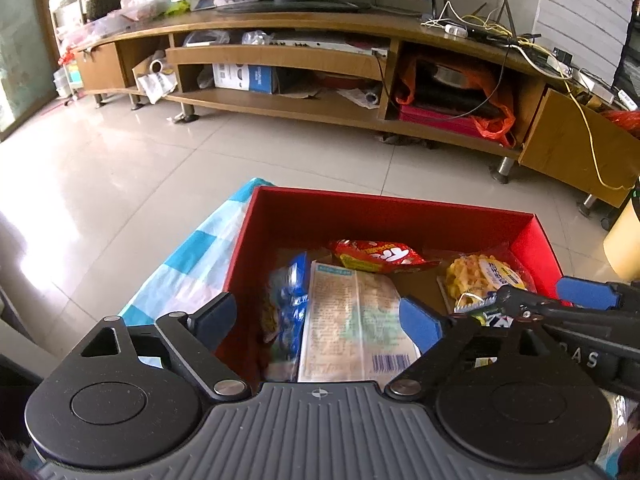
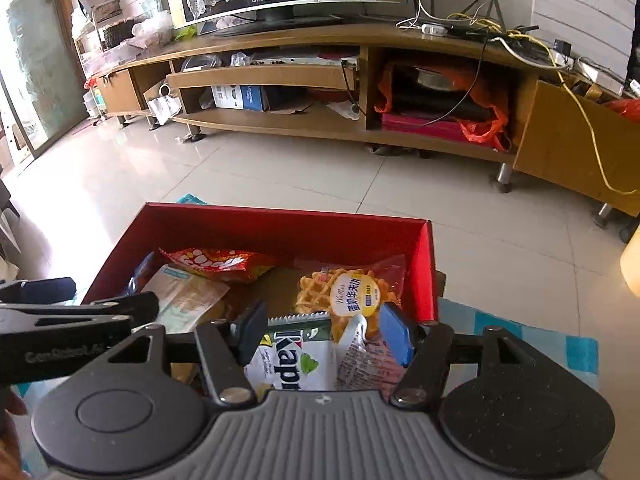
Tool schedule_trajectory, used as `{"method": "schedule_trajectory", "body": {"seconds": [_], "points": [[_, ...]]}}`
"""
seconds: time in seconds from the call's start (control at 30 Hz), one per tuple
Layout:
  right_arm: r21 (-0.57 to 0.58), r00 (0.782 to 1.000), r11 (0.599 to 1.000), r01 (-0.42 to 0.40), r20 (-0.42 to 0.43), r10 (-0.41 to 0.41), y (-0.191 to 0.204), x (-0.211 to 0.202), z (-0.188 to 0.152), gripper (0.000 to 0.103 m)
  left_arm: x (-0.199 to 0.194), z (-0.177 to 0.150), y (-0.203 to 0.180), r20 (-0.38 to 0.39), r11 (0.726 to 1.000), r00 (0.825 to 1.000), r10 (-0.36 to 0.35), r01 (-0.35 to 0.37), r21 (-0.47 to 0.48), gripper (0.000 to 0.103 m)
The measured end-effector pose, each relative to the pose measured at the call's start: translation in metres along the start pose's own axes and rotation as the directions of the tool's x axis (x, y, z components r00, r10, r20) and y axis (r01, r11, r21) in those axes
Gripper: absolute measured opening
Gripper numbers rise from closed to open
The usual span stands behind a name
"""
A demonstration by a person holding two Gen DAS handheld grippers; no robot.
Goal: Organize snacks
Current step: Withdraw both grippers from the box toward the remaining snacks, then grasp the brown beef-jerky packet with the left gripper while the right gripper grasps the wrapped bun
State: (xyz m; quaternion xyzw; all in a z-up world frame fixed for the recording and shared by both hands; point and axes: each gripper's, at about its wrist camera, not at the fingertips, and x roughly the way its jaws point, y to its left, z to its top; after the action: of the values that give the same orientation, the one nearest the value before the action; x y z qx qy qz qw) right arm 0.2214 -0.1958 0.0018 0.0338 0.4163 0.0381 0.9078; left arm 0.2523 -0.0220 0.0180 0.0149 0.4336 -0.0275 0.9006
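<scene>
A red box (image 1: 384, 210) (image 2: 280, 224) holds several snack packs. In the left wrist view my left gripper (image 1: 316, 322) is open over a pale flat pack (image 1: 352, 328), beside a blue pack (image 1: 288, 308), a red pack (image 1: 376, 256) and a waffle pack (image 1: 480, 276). The right gripper's fingers (image 1: 584, 294) reach in from the right. In the right wrist view my right gripper (image 2: 324, 332) is open around a white-green Kapri pack (image 2: 288, 360) and the waffle pack (image 2: 352, 292); I cannot tell if the pads touch them. The red pack (image 2: 218, 262) lies at the back.
The box stands on a blue-and-white checked cloth (image 1: 192, 264) at a table's far edge. Beyond is a tiled floor (image 1: 160, 152) and a long wooden TV stand (image 1: 320, 60) with a screen, cables and clutter. A yellowish cylinder (image 1: 624, 236) stands at the right.
</scene>
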Motion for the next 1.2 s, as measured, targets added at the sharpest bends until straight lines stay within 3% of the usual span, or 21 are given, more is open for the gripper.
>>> {"method": "schedule_trajectory", "body": {"seconds": [0.3, 0.63, 0.77, 0.97, 1.07, 1.2], "points": [[-0.005, 1.0, 1.0, 0.007, 0.005, -0.007, -0.004, -0.022, -0.009, 0.066, -0.023, -0.027, 0.025, -0.039, 1.0, 0.999, 0.005, -0.005, -0.004, 0.095], [-0.017, 1.0, 1.0, 0.017, 0.014, -0.016, -0.01, -0.057, -0.032, 0.066, -0.031, -0.086, 0.041, -0.2, 0.988, 0.976, -0.082, 0.054, -0.142, 0.096], [-0.018, 0.999, 0.999, 0.033, 0.018, -0.033, -0.025, -0.072, -0.043, 0.066, -0.018, -0.097, 0.039, -0.244, 0.974, 0.967, -0.069, 0.012, -0.227, 0.096], [0.018, 0.998, 0.998, 0.057, 0.015, -0.057, -0.061, -0.084, -0.059, 0.067, 0.007, -0.1, 0.032, -0.259, 0.904, 0.966, -0.019, -0.094, -0.417, 0.099], [0.04, 0.998, 0.997, 0.065, 0.002, -0.065, -0.079, -0.085, -0.066, 0.067, 0.017, -0.097, 0.015, -0.272, 0.897, 0.96, 0.062, -0.173, -0.406, 0.102], [0.061, 0.997, 0.995, 0.077, -0.02, -0.076, -0.098, -0.085, -0.074, 0.067, 0.021, -0.098, 0.001, -0.262, 0.908, 0.951, 0.162, -0.247, -0.339, 0.097]]}}
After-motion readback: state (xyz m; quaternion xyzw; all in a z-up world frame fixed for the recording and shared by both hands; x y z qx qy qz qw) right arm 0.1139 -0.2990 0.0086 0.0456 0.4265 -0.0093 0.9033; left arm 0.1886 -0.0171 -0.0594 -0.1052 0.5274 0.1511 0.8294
